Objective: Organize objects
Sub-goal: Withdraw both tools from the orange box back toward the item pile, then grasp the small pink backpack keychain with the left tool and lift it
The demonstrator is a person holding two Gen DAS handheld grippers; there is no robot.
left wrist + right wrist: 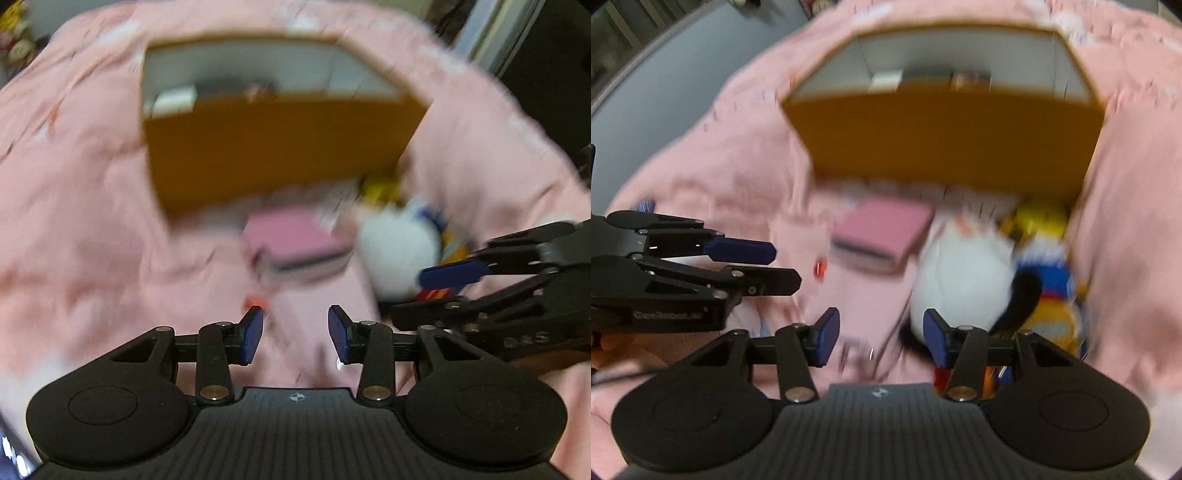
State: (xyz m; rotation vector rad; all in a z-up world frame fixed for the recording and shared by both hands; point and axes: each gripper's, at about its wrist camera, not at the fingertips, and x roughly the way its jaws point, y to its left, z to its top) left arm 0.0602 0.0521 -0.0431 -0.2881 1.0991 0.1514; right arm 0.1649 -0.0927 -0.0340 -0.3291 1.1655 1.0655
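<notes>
An orange cardboard box (277, 147) (942, 144) with a grey inside stands on a pink blanket (92, 221) (738, 177). In front of it lie a pink flat case (291, 236) (882, 232), a white plush toy (395, 251) (960, 280), a yellow toy (380, 188) (1041, 218) and a blue and orange toy (1052, 288). My left gripper (296, 334) (775, 266) hangs open over the blanket near a small red item (255, 301) (820, 267). Just before the plush, my right gripper (880, 334) (417, 295) is open, with nothing between its pads. Everything is blurred.
Inside the box I make out a white item (175, 99) and some dark ones, too blurred to name. A grey floor (665, 85) lies beyond the blanket's left edge. A hand (605, 349) shows under the left gripper.
</notes>
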